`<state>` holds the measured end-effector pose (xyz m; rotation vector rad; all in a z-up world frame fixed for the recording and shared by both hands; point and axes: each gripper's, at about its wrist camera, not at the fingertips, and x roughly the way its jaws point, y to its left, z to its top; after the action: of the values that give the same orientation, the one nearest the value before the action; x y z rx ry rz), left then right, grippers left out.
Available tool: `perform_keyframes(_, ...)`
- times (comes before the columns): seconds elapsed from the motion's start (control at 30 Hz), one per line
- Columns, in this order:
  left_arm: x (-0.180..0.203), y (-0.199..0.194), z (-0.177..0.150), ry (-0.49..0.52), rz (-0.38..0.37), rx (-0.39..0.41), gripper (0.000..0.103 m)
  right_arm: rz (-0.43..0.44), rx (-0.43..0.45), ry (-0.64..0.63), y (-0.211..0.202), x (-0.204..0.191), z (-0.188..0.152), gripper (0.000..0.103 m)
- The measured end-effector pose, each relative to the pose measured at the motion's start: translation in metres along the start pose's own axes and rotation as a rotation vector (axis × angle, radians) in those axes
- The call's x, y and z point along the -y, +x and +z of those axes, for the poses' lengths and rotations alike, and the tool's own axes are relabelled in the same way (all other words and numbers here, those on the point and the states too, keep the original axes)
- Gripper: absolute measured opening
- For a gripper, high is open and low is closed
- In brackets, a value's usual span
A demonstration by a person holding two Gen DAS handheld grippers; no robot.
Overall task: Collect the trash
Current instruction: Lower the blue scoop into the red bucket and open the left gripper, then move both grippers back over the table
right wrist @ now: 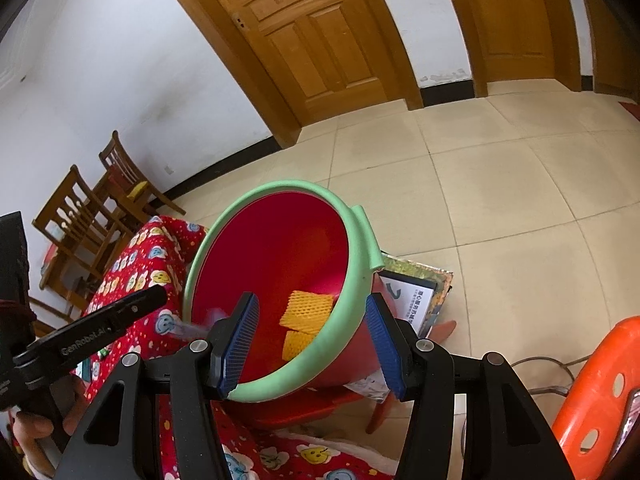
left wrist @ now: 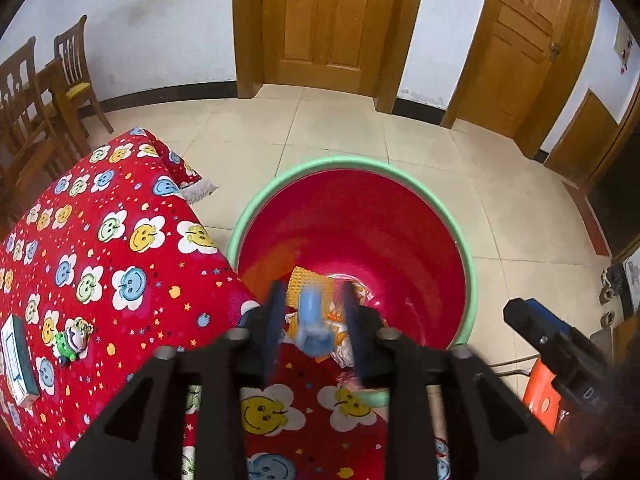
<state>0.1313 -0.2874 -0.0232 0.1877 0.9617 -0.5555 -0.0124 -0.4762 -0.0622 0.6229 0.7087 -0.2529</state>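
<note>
1. My left gripper (left wrist: 312,294) points steeply down over the near edge of the bucket (left wrist: 360,163). Its fingers stand apart, with a blurred light-blue piece of trash (left wrist: 314,314) between them. There is a gap on each side of it, so neither pad presses on it.
2. My right gripper (right wrist: 311,302) straddles the bucket's green rim, one blue pad inside the red wall and the other outside. The fingers are well apart, but I cannot tell whether the pads bear on the rim.
3. From the right wrist view, the hand (right wrist: 32,428) holding my left tool shows at the lower left.
4. The bucket is red inside and sits just beside the corner of the table. On its bottom lie yellow foam netting (right wrist: 308,308) and some crumpled white and orange wrappers (left wrist: 340,346), directly below the blue piece.
5. The table wears a red cloth (left wrist: 120,240) printed with smiling flowers. Near its left edge lie a small box (left wrist: 18,360) and, just beside it, a little green-and-white toy (left wrist: 74,340).
6. To my right stands an orange plastic stool (right wrist: 600,380), and a printed board (right wrist: 412,300) lies behind the bucket.
7. Beyond that is a pale tiled floor (left wrist: 340,128).
8. Wooden chairs (left wrist: 72,68) stand at the far left by the white wall, and two wooden doors (left wrist: 324,20) close the far side.
</note>
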Motion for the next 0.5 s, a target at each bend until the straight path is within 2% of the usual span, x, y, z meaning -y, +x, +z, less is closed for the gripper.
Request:
perform_keyframes(0.2, -0.007, -0.01, -0.002, -0.017, 0.028, 0.014, 0.051, 0.008, 0.006, -0.01, -0.005, -0.006, 0.0, 0.057)
perform_keyframes(0.5, -0.032, -0.036, -0.014, -0.081, 0.094, 0.029, 0.056, 0.024, 0.015, -0.046, -0.016, -0.026, -0.005, 0.057)
